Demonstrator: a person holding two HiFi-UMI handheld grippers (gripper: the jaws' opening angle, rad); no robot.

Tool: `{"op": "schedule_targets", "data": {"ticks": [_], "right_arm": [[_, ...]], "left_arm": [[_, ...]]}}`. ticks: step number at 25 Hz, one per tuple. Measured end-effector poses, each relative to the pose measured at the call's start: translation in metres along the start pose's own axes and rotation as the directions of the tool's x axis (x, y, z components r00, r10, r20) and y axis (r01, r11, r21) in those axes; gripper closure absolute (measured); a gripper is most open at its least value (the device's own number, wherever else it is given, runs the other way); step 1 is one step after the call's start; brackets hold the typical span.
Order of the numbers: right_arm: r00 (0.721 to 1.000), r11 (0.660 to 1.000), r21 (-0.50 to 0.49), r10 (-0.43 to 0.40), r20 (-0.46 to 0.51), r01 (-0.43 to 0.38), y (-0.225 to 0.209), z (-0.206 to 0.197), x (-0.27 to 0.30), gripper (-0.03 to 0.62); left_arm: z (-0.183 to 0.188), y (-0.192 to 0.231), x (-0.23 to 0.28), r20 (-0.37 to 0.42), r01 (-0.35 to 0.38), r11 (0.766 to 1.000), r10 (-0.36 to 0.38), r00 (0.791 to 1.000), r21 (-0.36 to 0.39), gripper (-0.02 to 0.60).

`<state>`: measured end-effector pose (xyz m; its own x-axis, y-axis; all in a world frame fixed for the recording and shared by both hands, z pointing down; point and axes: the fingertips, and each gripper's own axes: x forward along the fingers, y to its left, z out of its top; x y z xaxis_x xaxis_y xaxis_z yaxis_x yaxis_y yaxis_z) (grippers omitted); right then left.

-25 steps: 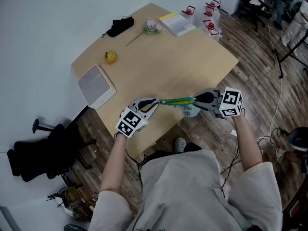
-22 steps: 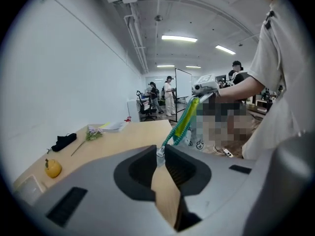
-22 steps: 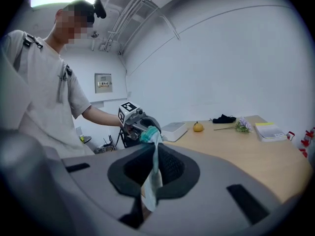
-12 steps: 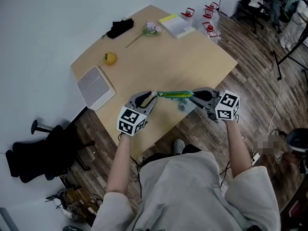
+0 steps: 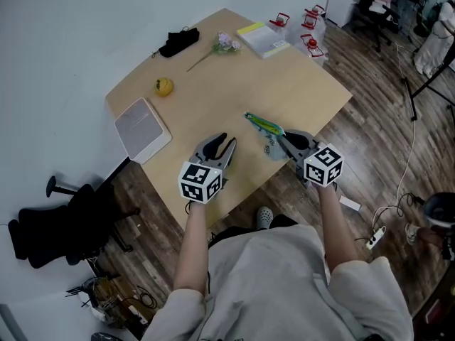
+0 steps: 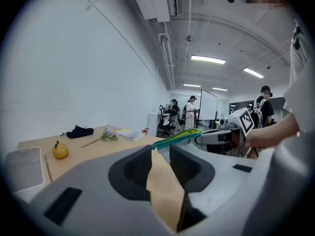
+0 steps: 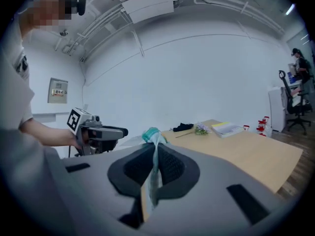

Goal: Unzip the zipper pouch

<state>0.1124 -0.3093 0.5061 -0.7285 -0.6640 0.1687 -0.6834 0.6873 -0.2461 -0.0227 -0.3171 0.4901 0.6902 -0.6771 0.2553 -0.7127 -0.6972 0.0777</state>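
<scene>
Head view, right gripper [image 5: 282, 140] pinching pouch [image 5: 264, 126], near table [image 5: 249, 84] edge

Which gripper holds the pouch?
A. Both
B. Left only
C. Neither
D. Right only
D: the right gripper is clamped on the pouch, while the left gripper is opening its jaws, with nothing between them and clear of the pouch.
</scene>
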Motion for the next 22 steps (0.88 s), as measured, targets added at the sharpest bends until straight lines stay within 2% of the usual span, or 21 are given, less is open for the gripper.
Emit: {"op": "schedule_targets", "data": {"ticks": [5,9,14,18,22], "right_arm": [[0.982,0.983,0.017,-0.181,0.052,0.180,-0.010,0.006,-0.003,0.572],[0.963,0.964,-0.019,-0.262,0.071,0.263,-0.012,0.010,-0.007,0.572],[0.940,0.945,0.005,-0.327,0.093,0.328,-0.014,0.015,-0.012,0.572],[0.912,0.922,0.017,-0.387,0.135,0.388,-0.008,0.013,-0.024,0.572],[0.913,0.923,-0.007,-0.380,0.147,0.385,0.005,0.009,-0.029,0.572]], "left_arm": [[0.013,-0.006,0.002,0.057,-0.040,0.997,0.044,0.997,-0.063,0.462],[0.010,-0.014,0.002,0.065,-0.068,0.994,0.074,0.995,-0.085,0.462],[0.005,-0.024,-0.007,0.065,-0.110,0.989,0.117,0.991,-0.102,0.462],[-0.009,-0.030,-0.018,0.046,-0.116,0.987,0.121,0.992,-0.113,0.462],[-0.018,-0.039,-0.024,0.040,-0.115,0.987,0.120,0.992,-0.114,0.462]]}}
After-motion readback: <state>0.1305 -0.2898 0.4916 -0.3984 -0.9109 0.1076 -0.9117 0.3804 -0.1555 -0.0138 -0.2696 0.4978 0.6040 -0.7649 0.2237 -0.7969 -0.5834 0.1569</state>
